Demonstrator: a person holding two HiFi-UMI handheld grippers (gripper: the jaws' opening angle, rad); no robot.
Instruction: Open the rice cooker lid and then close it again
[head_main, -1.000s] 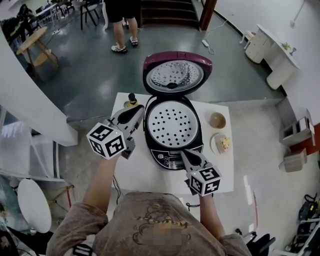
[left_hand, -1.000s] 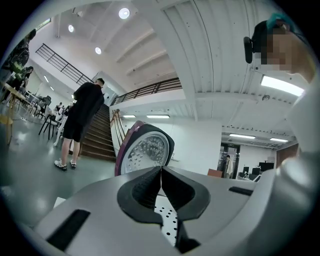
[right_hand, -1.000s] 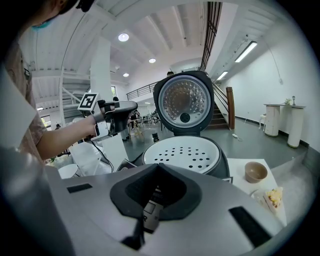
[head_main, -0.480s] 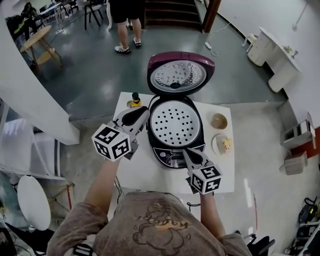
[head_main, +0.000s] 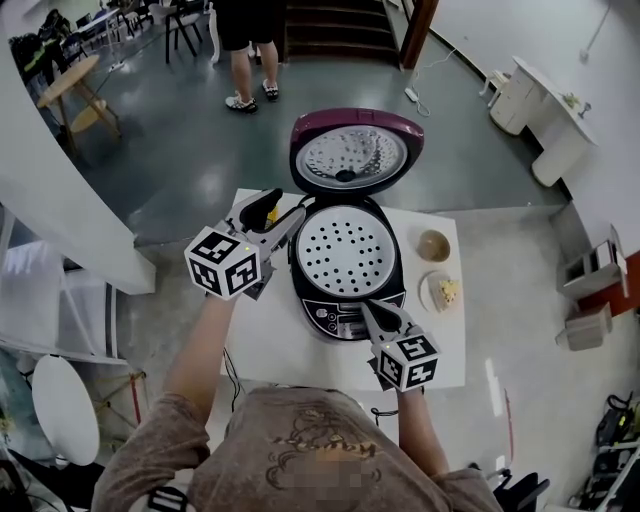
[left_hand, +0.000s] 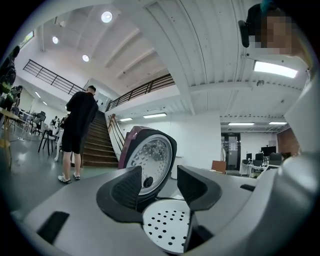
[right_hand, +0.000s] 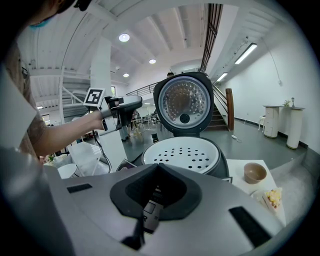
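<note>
The rice cooker (head_main: 345, 290) stands on a white table with its maroon lid (head_main: 357, 152) upright and open. A white perforated tray (head_main: 347, 243) covers the pot. My left gripper (head_main: 285, 206) hovers level at the cooker's left rim, below the lid's left edge. Its jaws have just been opening, and nothing sits between them. Through that gap, the left gripper view shows the lid (left_hand: 150, 159) and the tray (left_hand: 167, 227). My right gripper (head_main: 373, 312) is shut, with its tips (right_hand: 156, 186) meeting over the cooker's front control panel (head_main: 335, 318).
A small brown bowl (head_main: 434, 244) and a plate with food (head_main: 445, 291) sit on the table (head_main: 290, 345) to the right of the cooker. A yellow bottle (head_main: 270, 213) stands by my left gripper. A person (head_main: 245, 45) stands on the floor beyond the table.
My left gripper's jaws went from shut to open, and it shifted slightly towards the lid. The right gripper and the cooker stayed put.
</note>
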